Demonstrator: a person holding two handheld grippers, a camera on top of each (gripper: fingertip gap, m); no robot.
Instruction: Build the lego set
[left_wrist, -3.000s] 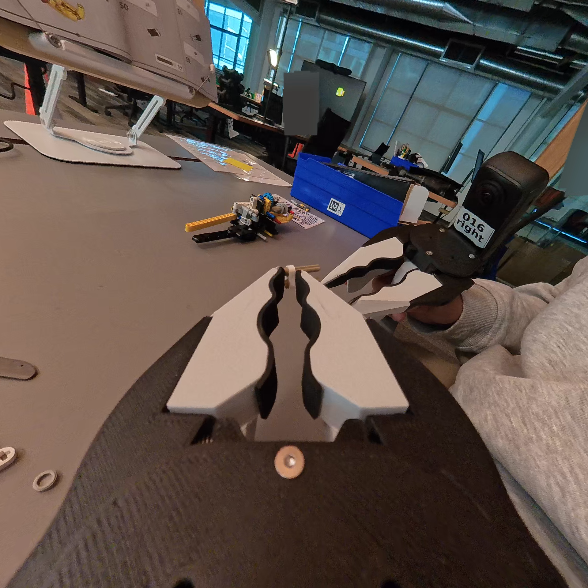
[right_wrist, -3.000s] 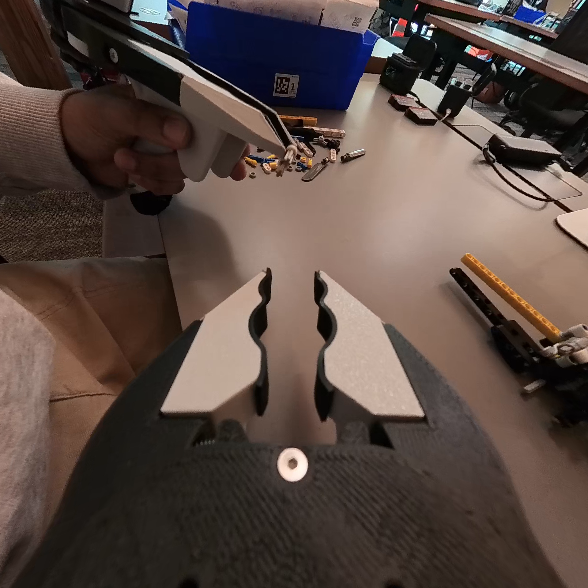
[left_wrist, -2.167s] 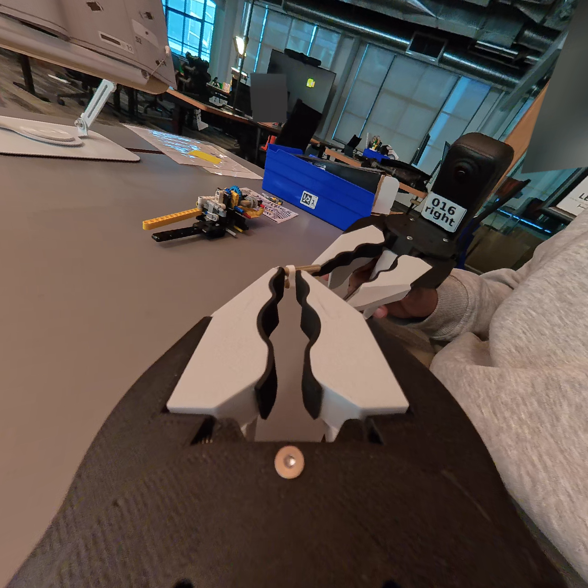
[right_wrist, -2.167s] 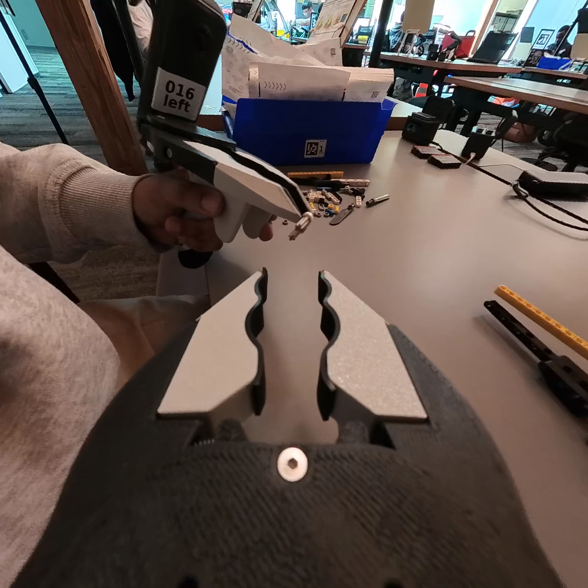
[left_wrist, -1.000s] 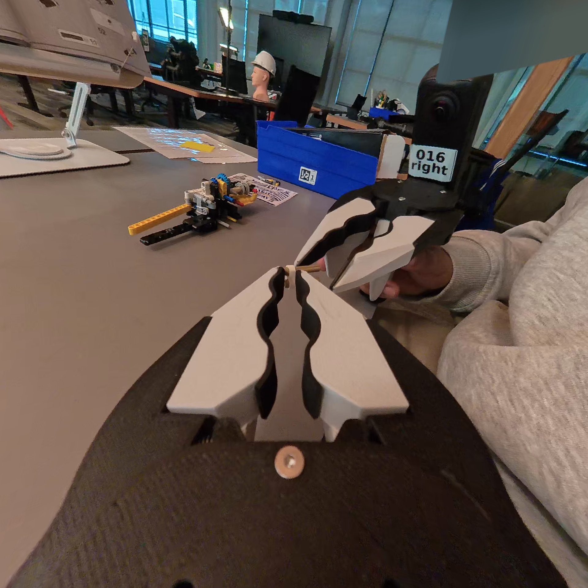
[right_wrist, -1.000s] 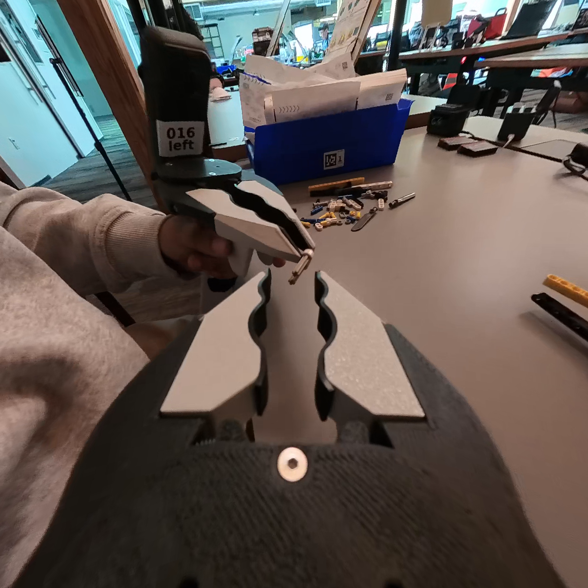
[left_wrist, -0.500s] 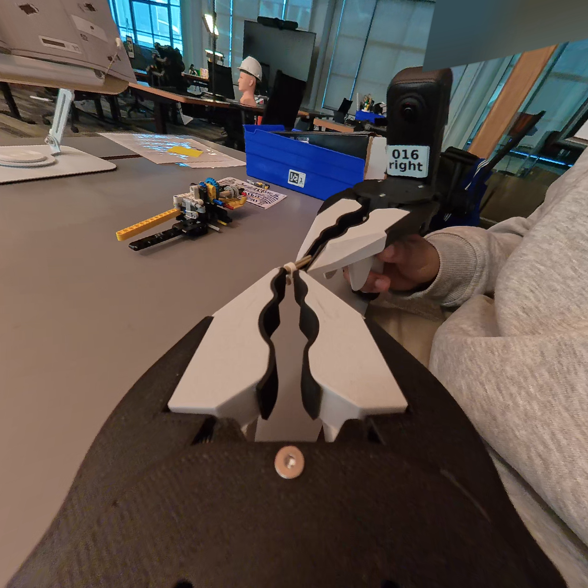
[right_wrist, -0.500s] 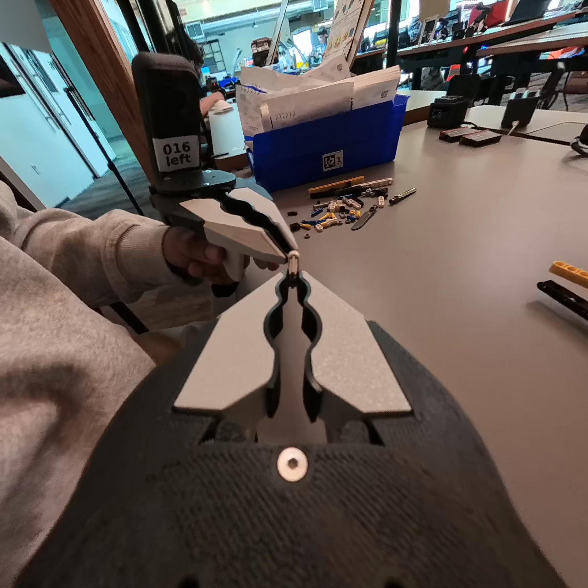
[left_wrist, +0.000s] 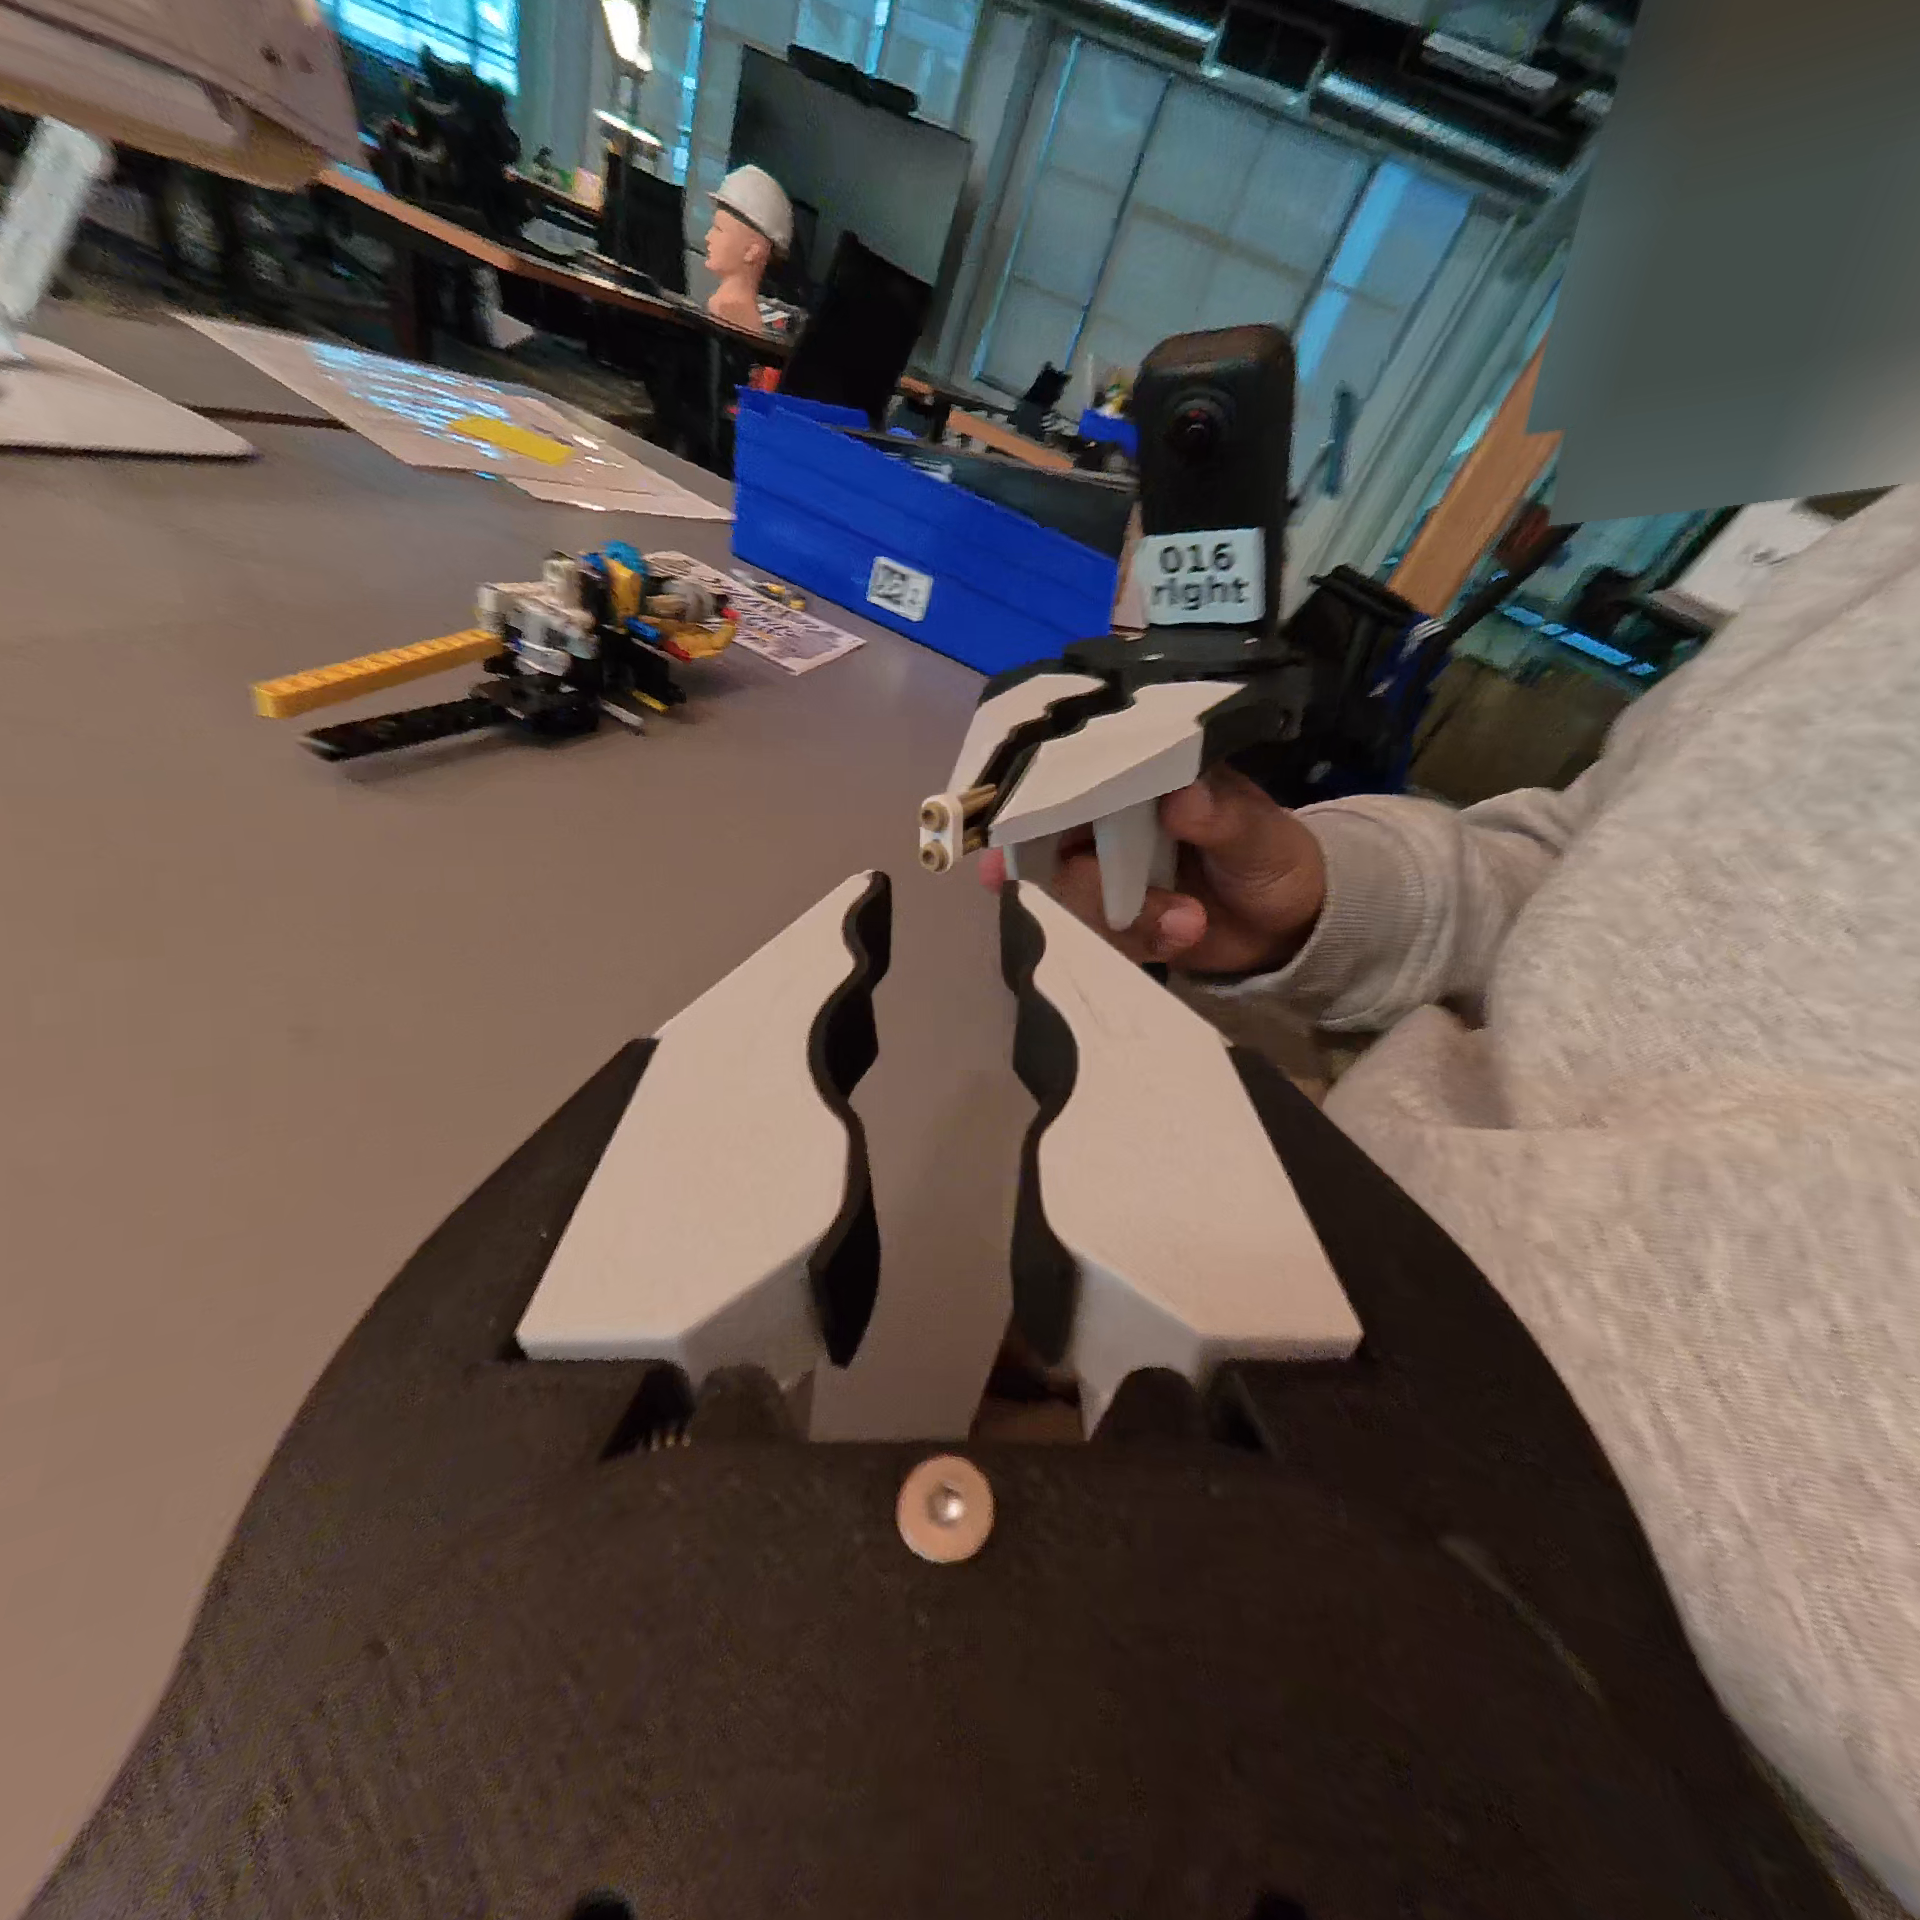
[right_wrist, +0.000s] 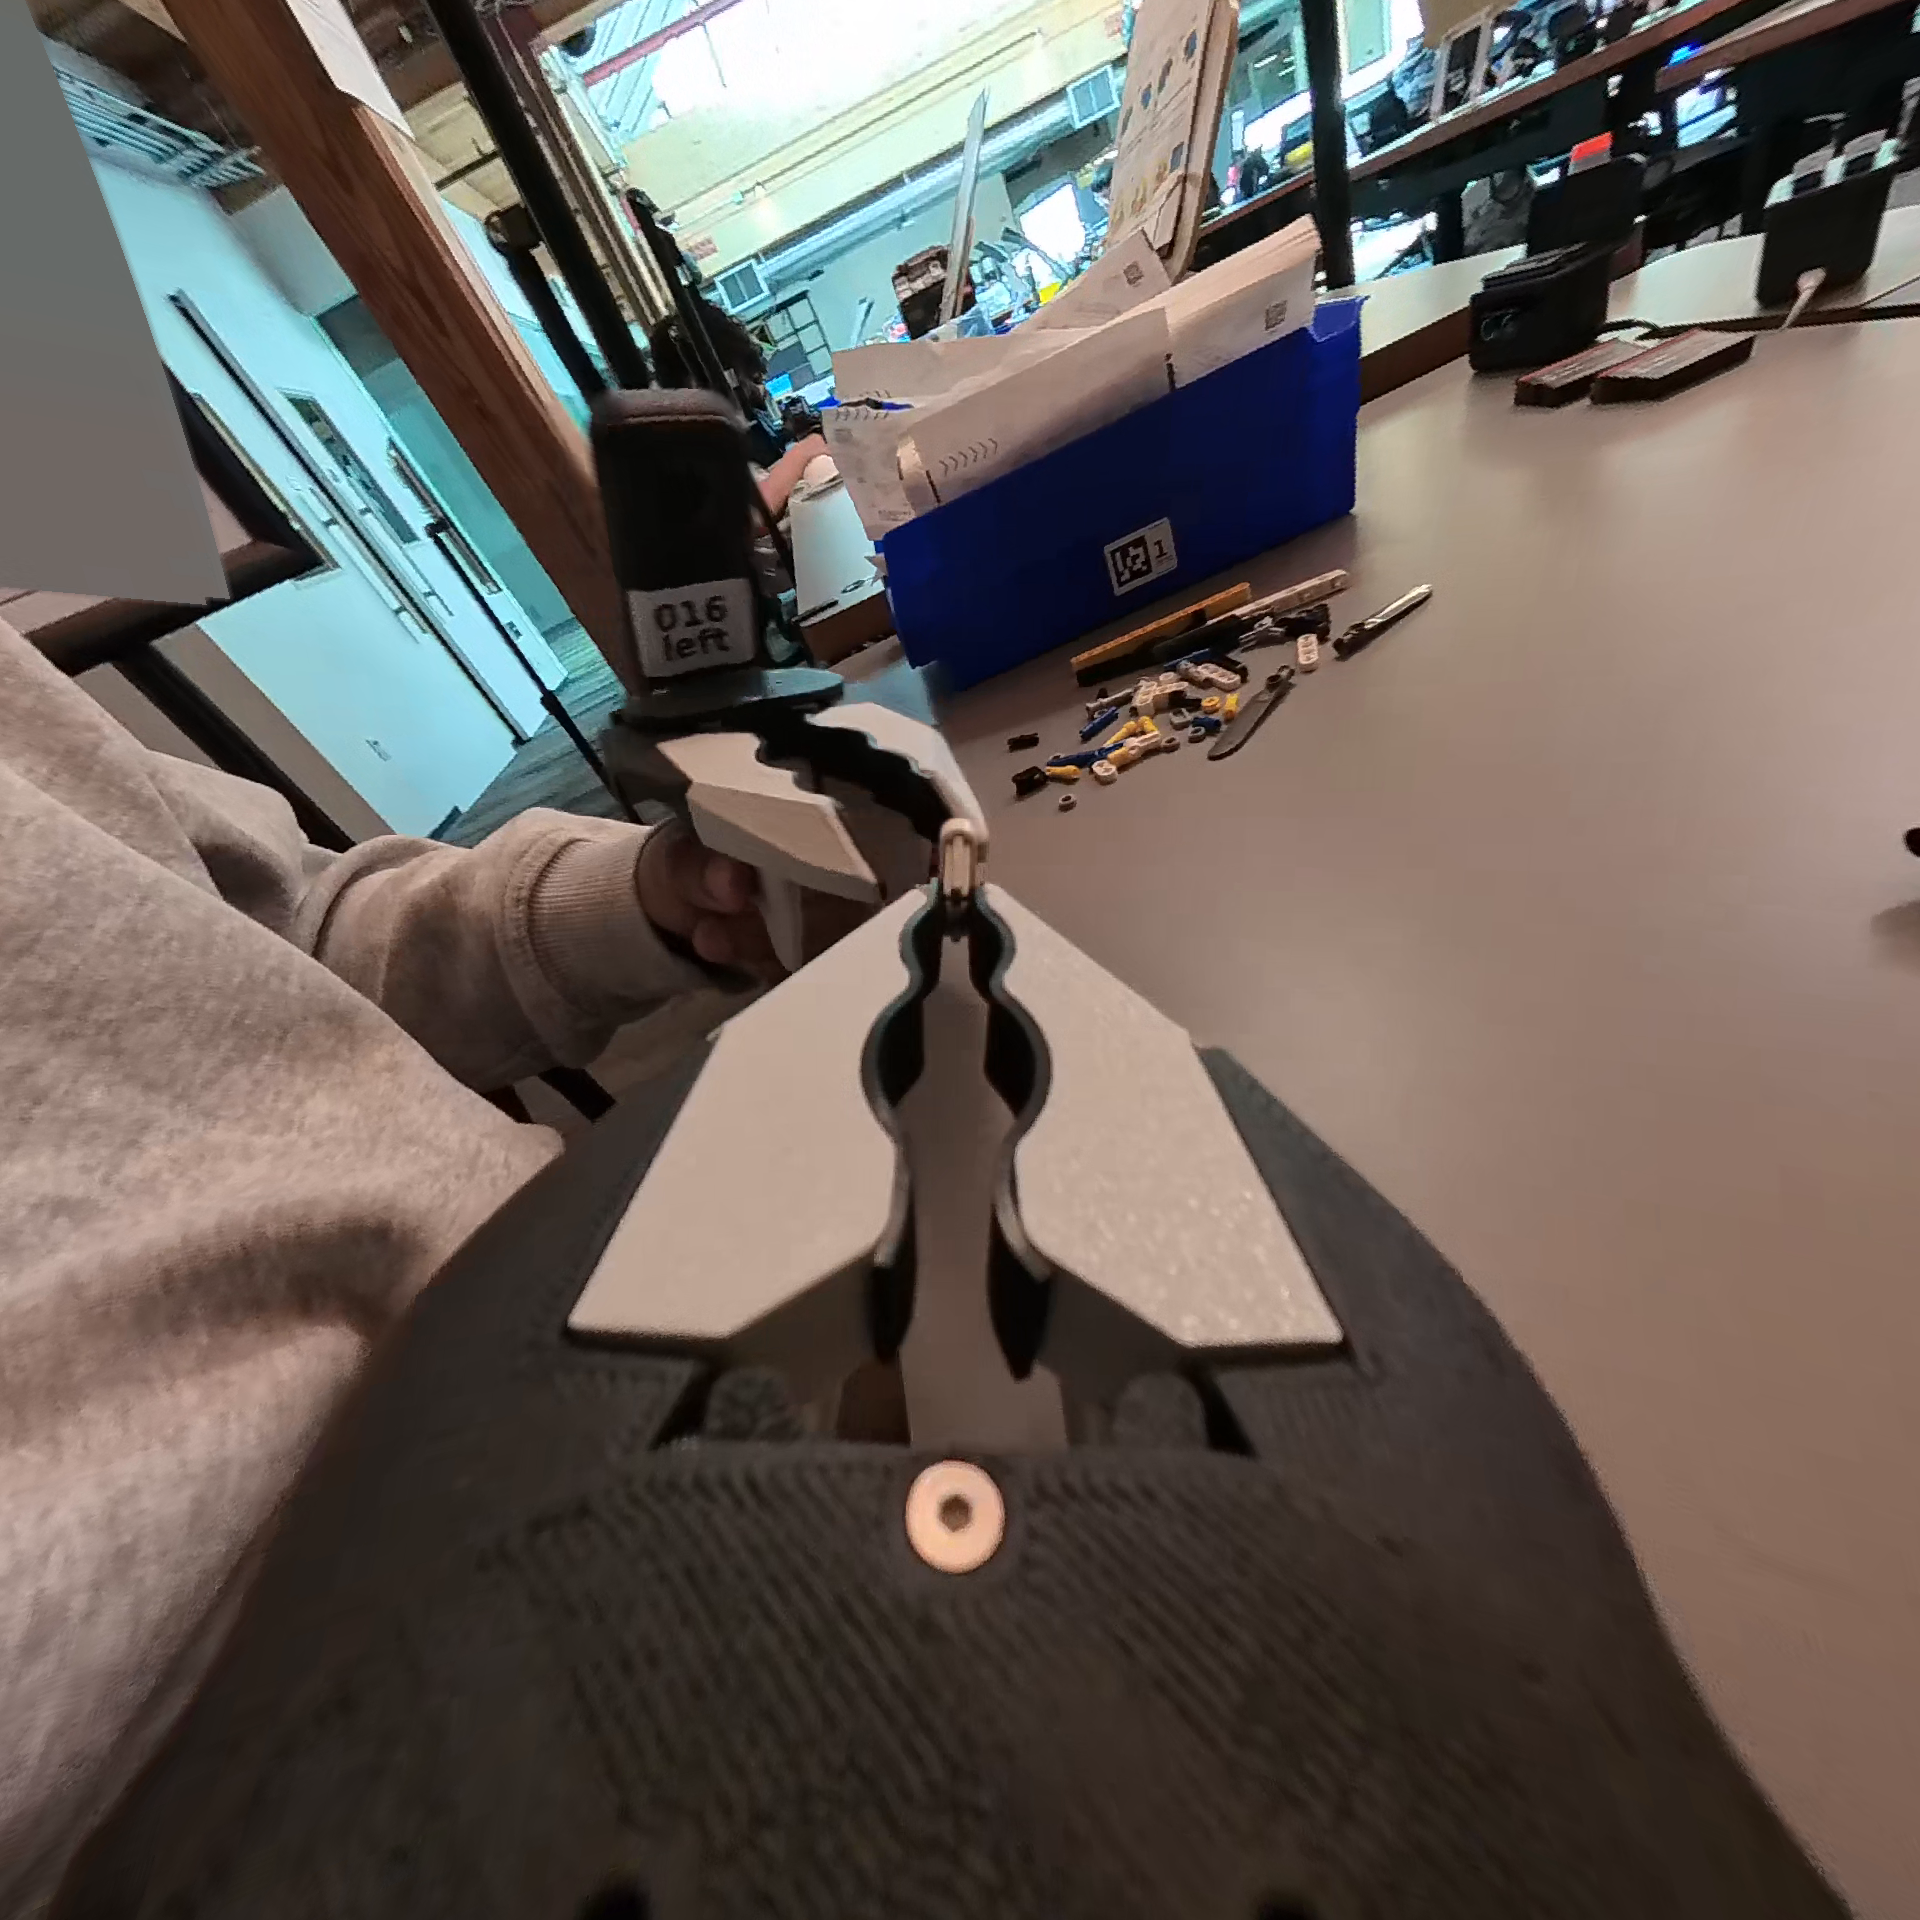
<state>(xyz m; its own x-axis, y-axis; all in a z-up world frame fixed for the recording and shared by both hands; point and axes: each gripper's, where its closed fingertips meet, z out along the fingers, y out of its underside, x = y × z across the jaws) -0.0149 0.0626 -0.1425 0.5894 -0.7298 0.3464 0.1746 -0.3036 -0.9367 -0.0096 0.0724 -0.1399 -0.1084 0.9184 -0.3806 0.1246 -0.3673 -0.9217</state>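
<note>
A small white two-hole connector with tan pins is held in my right gripper, which is shut on it just above and beyond my left fingertips. In the right wrist view the connector sticks out of my shut right gripper. My left gripper is open and empty; it also shows in the right wrist view, its jaws spread on either side of the connector. The partly built lego model, with a yellow beam and a black beam, lies on the grey table to the far left.
A blue bin stands behind the model; in the right wrist view the bin holds paper bags. A pile of loose lego pieces lies in front of it. A sticker sheet, paper sheets and black devices lie farther back. The grippers are tip to tip, or close to it. Both grippers' tips are roughly 25 centimetres from the partly built lego model.
The connector passed from my left gripper to my right. The right gripper closed on its pins, then the left gripper opened and drew back slightly.
</note>
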